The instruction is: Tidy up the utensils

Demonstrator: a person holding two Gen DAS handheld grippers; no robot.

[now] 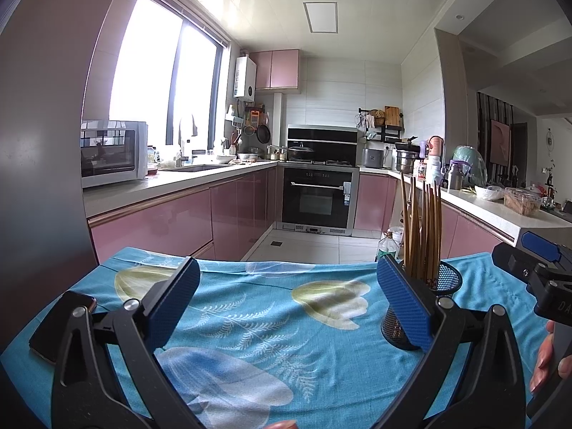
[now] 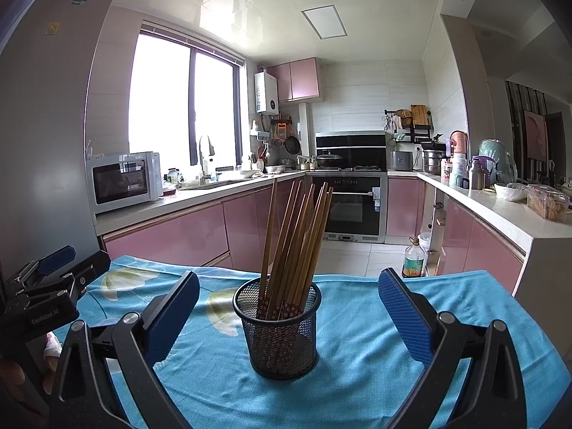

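A black mesh holder (image 2: 280, 329) stands upright on the blue flowered cloth (image 2: 361, 357), holding several brown wooden chopsticks (image 2: 296, 243) that lean to the right. My right gripper (image 2: 287, 307) is open and empty, its blue pads either side of the holder and apart from it. In the left wrist view the holder (image 1: 447, 279) and chopsticks (image 1: 422, 228) sit just behind my right-hand pad. My left gripper (image 1: 286, 300) is open and empty over bare cloth (image 1: 271, 321). Each gripper shows at the edge of the other's view.
A dark phone (image 1: 60, 325) lies on the cloth's left edge beside my left gripper. The table's far edge drops to the kitchen floor, where a bottle (image 2: 413, 259) stands. Pink cabinets and counters ring the room.
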